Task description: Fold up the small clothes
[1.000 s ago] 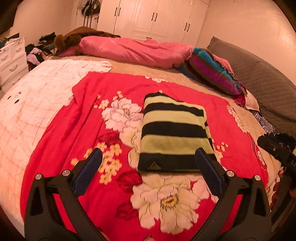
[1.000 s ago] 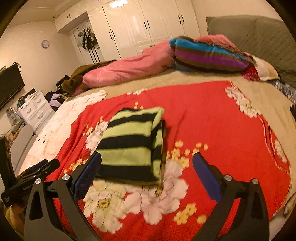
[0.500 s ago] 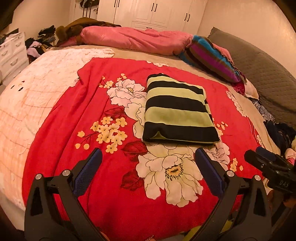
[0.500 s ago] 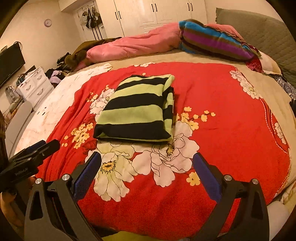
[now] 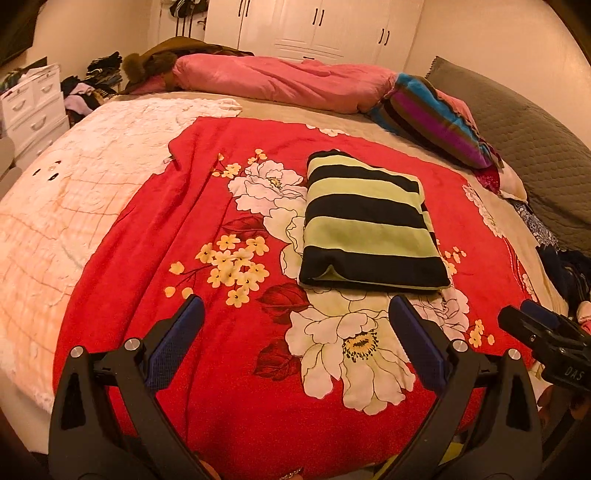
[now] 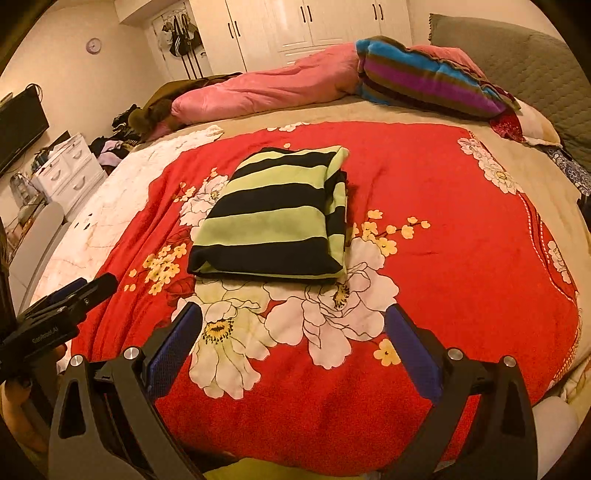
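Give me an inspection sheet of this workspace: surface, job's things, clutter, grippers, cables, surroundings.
Surface: red floral blanket spread over the bed, a white blanket beside it.
Job's things: striped garment folded into a neat rectangle, lying flat on the red floral blanket.
Clutter: pink duvet and striped pillow at the far edge; clothes pile beyond the bed.
Grippers: left gripper open, empty, short of the garment; right gripper open, empty, also short of it.
Cables: nothing seen.
Surroundings: white wardrobe, white drawers, wall clock.
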### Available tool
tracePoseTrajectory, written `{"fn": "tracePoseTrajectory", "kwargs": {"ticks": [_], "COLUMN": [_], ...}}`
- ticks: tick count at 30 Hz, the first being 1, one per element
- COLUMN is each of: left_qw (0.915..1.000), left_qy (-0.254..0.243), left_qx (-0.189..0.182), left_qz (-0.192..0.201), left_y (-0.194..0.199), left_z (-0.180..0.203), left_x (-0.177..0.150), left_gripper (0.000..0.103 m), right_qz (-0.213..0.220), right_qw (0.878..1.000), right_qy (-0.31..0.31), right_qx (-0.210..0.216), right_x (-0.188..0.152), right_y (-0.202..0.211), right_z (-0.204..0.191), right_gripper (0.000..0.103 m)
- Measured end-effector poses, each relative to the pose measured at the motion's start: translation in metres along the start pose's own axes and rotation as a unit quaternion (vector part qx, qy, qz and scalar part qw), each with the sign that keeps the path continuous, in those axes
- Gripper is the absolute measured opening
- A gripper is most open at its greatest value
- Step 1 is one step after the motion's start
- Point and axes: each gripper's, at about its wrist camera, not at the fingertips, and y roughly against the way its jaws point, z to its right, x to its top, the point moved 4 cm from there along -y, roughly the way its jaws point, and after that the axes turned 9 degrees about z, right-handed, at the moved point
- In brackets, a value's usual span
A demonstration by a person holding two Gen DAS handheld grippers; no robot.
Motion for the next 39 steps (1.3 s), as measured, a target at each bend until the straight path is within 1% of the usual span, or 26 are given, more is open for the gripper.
{"fn": "tracePoseTrajectory", "kwargs": {"ticks": [18,23,28,33,39], "left_qw": [0.9999,0.9999,0.9999,0.9999,0.9998], "left_qy": [-0.010,-0.010,-0.015,-0.014,-0.017], "left_qx": [0.003,-0.005,-0.005,-0.003,-0.008], "left_qz": [0.002,-0.001,0.001,-0.005,-0.001], "left_y": [0.001,0.001,0.003,0.001,0.003], "left_z": [0.004,0.006,0.008,0.008,0.010], "left_x": [0.000,-0.001,0.000,-0.001,-0.001], "left_gripper": [0.094,0.094,0.094,0.094,0.094], "right_qz": [-0.002,-0.003,-0.003,-0.002,-0.003], "right_qw": [1.000,1.000,1.000,1.000,1.000], "right_qy": [-0.005,-0.005,-0.005,-0.006,-0.007], "right_qx": [-0.003,-0.003,-0.004,-0.006,-0.007], "right_x": [-0.002,-0.002,-0.003,-0.004,-0.004], "right_y": [0.001,0.001,0.001,0.002,0.002], "right_z": [0.002,0.002,0.002,0.003,0.003], "right_gripper": [0.099,0.099,0.099,0.099,0.099]}}
